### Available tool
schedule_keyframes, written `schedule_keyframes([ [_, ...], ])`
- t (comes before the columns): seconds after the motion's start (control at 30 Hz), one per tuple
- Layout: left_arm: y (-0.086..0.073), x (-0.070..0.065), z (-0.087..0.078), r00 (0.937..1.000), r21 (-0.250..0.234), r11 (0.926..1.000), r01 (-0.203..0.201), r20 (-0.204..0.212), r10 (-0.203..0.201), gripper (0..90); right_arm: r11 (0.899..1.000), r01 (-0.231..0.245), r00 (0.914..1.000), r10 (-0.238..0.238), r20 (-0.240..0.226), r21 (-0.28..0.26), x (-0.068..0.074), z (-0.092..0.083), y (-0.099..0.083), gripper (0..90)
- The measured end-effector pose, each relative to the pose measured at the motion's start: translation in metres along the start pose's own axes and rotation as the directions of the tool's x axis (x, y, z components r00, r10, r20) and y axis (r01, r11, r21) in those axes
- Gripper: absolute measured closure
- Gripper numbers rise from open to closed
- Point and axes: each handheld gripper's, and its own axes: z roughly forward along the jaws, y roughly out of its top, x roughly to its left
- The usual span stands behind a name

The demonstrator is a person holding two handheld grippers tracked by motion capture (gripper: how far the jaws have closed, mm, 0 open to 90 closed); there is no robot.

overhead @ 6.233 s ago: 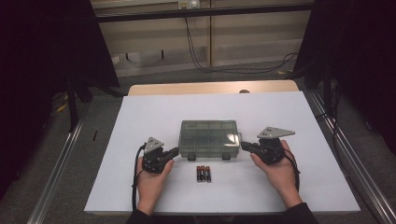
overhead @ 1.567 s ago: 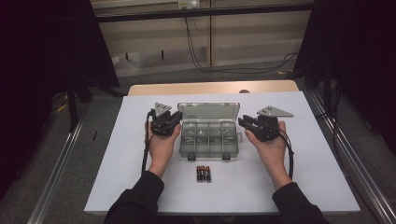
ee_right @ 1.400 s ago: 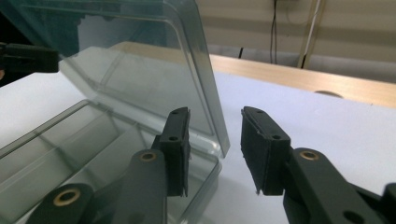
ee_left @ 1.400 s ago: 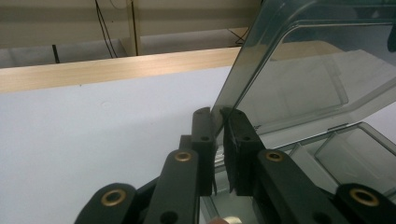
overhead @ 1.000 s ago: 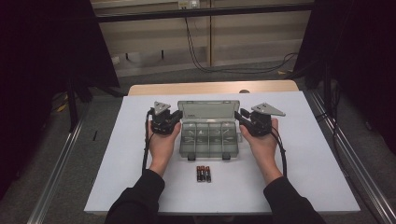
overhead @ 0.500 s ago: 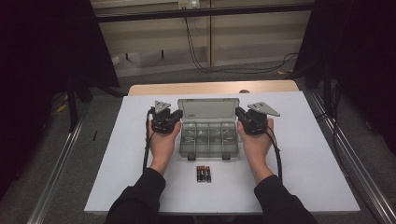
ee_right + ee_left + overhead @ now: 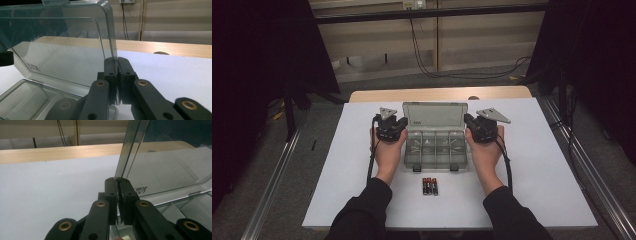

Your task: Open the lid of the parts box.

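Left gripper view puts your left gripper (image 7: 117, 180) clamped on the left side edge of the clear lid (image 7: 162, 170), the two black jaws pressed together on the thin plastic just above the hinge end. In the right gripper view your right gripper (image 7: 117, 59) is pinched the same way on the lid's opposite side edge; its jaws have just been closing, and the plastic sits between them. Both bites are shallow, taken with the very tips.

Moving outward, the lid stands close to upright over the organizer box (image 7: 434, 150), whose small compartments lie open below it. From the high view the box sits in the middle of the white table (image 7: 337, 170), with your hands flanking it and three batteries (image 7: 429, 186) lying just in front of its near edge, apart from the box.

The risks from here, as I judge them:
- Slick plastic in a tip-only pinch may slide out, and the lid would drop shut or fall backward.
- If one hand pushes farther or faster than the other, the lid will twist and strain the hinge.
- Nothing holds the light base down, so pulling up or toward you may lift or drag the whole box, possibly onto the batteries.
- Pushing the lid past its stop could tip the box backward.
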Motion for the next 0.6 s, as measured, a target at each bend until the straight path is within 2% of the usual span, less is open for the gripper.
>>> schedule_keyframes([
  [0.17,0.001,-0.001,0.001,0.9999,0.005,1.0000,-0.006,-0.012,0.006,87.9,1.000,0.001,1.0000,-0.001,-0.007,0.003,-0.001,0.002,0.001,86.1],
  [0.2,0.001,-0.002,0.002,0.9999,-0.004,0.9999,0.010,-0.013,-0.010,88.0,1.000,-0.011,0.9999,0.011,-0.006,-0.003,-0.001,0.002,0.000,85.7],
  [0.23,0.002,-0.001,0.002,1.0000,0.008,1.0000,-0.001,-0.008,0.001,88.0,1.000,-0.016,0.9998,0.016,-0.011,-0.004,-0.002,0.002,-0.001,85.6],
  [0.33,0.002,-0.001,0.002,0.9998,0.007,0.9999,0.011,-0.015,-0.011,88.1,1.000,-0.024,0.9997,0.024,0.009,0.017,-0.001,0.007,-0.004,85.4],
  [0.43,0.003,-0.001,0.002,0.9999,0.016,0.9999,0.002,-0.013,-0.002,88.1,0.999,-0.029,0.9995,0.028,0.014,0.041,-0.002,0.011,-0.009,85.3],
  [0.53,0.004,-0.001,0.003,0.9999,0.015,0.9999,0.007,-0.013,-0.007,88.0,0.998,-0.051,0.9986,0.050,0.018,0.028,-0.003,0.014,-0.008,84.2],
  [0.6,0.004,0.000,0.004,0.9999,0.016,0.9999,0.004,-0.012,-0.004,88.0,0.999,-0.043,0.9988,0.043,0.023,0.025,-0.002,0.015,-0.006,84.7],
])
